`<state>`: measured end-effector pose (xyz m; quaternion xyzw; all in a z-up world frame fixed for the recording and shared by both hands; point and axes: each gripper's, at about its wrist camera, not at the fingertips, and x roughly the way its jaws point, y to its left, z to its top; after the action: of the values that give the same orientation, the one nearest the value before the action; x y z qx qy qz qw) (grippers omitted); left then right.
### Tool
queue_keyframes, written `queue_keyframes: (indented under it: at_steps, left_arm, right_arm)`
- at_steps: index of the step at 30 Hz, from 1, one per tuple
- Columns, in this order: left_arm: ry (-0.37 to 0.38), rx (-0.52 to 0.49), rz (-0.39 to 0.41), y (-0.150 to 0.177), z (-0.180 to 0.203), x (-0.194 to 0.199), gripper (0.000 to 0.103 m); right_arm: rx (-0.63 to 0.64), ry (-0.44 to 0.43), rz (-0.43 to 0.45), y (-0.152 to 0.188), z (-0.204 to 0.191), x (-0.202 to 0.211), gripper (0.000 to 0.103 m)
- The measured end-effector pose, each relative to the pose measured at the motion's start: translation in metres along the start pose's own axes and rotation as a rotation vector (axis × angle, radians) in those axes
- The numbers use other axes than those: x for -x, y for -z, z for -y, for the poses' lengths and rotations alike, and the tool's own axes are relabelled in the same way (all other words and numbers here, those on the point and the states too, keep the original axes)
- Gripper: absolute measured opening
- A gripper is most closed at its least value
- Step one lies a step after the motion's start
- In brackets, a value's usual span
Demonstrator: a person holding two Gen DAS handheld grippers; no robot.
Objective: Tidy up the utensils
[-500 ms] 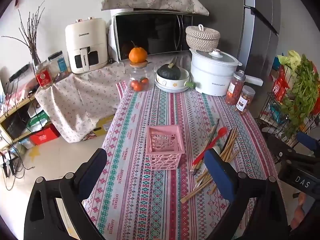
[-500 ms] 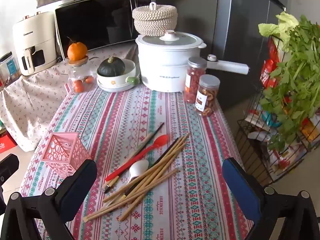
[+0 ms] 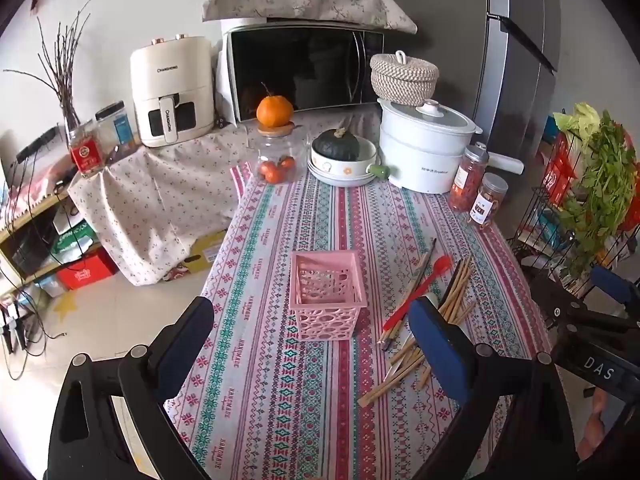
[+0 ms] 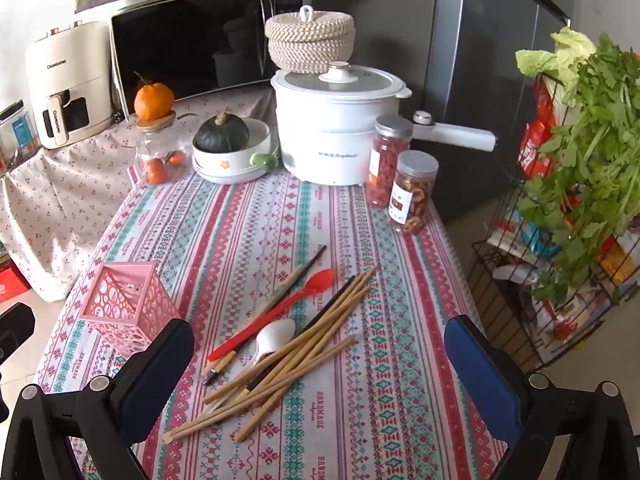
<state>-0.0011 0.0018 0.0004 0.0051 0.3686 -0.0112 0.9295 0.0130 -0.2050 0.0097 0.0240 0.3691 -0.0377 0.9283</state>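
My left tongs [image 3: 308,350] and right tongs [image 4: 320,364] both hang spread apart, gripping nothing. The pink basket [image 3: 327,295] stands upright on the desk [image 4: 256,232]; nothing shows in the part of its inside I can see. Just beside it lie the chopsticks [image 4: 296,356], red spoon [image 4: 280,308] and white spoon [image 4: 274,338]. A glass jar [image 3: 276,158] holds small orange fruits; a bowl [image 3: 344,162] holds a dark squash [image 3: 335,145].

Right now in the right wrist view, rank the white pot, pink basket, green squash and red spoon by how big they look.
1. white pot
2. pink basket, though nearer the camera
3. red spoon, long but thin
4. green squash
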Motion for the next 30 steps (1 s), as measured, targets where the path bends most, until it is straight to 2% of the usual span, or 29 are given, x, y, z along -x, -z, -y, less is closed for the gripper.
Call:
queue_keyframes:
  at_steps: [30]
  left_arm:
    - [-0.001, -0.004, 0.004, 0.0012, 0.0031, 0.0015, 0.099]
  right_arm:
    - [-0.009, 0.001, -0.001, 0.0021, -0.0006, -0.0005, 0.103]
